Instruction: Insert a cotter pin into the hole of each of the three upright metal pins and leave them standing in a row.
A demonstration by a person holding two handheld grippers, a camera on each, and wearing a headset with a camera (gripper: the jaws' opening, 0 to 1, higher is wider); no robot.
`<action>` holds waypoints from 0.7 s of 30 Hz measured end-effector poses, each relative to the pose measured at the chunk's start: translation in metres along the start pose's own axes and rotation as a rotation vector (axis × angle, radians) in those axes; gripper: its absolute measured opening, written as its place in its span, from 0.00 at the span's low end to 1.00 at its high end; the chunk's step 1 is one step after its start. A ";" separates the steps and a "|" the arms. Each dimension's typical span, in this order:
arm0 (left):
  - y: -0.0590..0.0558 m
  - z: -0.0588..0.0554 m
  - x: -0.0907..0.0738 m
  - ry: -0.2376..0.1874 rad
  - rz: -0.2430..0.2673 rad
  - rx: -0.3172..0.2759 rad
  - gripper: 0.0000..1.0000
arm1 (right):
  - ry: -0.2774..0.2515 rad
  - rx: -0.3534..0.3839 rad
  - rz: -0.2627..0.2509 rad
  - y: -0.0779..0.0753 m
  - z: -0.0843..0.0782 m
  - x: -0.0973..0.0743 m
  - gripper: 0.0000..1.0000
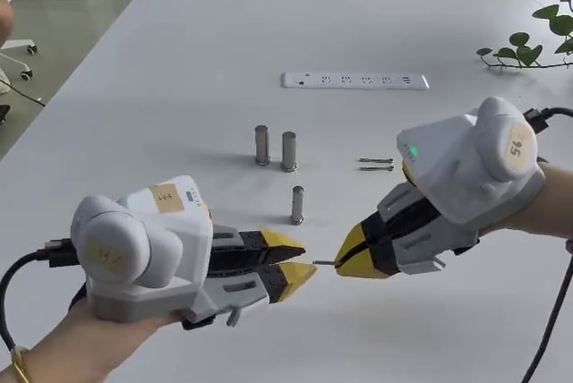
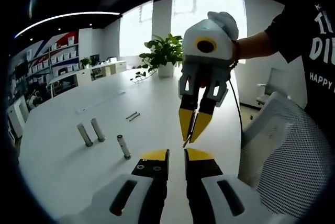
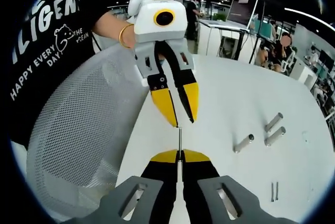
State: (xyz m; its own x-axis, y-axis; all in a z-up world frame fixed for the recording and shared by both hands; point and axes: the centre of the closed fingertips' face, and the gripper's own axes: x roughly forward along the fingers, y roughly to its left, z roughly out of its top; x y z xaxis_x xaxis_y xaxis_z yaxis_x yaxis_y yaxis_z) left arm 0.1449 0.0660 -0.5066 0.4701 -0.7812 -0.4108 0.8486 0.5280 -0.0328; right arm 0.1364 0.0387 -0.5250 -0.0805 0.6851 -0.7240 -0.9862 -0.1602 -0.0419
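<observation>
Three upright metal pins stand on the white table: two side by side (image 1: 262, 145) (image 1: 289, 151) and a third (image 1: 297, 205) nearer me. My right gripper (image 1: 345, 263) is shut on a thin cotter pin (image 1: 324, 264), which sticks out leftwards from its yellow tips. My left gripper (image 1: 300, 260) faces it, jaws open, with the cotter pin's free end just at their tips. In the right gripper view the cotter pin (image 3: 179, 143) points from my right gripper (image 3: 179, 157) at the left gripper (image 3: 183, 121). Two more cotter pins (image 1: 376, 165) lie flat to the right of the metal pins.
A white power strip (image 1: 355, 80) lies beyond the metal pins. A green plant (image 1: 528, 43) reaches in at the table's right edge. A mesh chair back (image 3: 89, 145) stands close behind the grippers. Cables trail from both grippers.
</observation>
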 end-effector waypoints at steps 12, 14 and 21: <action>0.041 -0.017 0.001 0.019 0.192 -0.082 0.12 | 0.076 0.038 -0.112 -0.035 -0.013 -0.002 0.00; 0.045 -0.019 0.004 0.023 0.211 -0.085 0.12 | 0.082 0.059 -0.122 -0.040 -0.016 -0.001 0.00; 0.060 -0.020 0.017 0.029 0.268 -0.100 0.15 | 0.108 0.097 -0.151 -0.057 -0.025 0.002 0.00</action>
State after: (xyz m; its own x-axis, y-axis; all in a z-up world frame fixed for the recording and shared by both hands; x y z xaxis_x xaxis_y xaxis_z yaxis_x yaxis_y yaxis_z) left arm 0.1992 0.0912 -0.5337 0.6660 -0.6005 -0.4426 0.6663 0.7456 -0.0092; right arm 0.1957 0.0319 -0.5413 0.0802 0.6154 -0.7841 -0.9956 0.0114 -0.0930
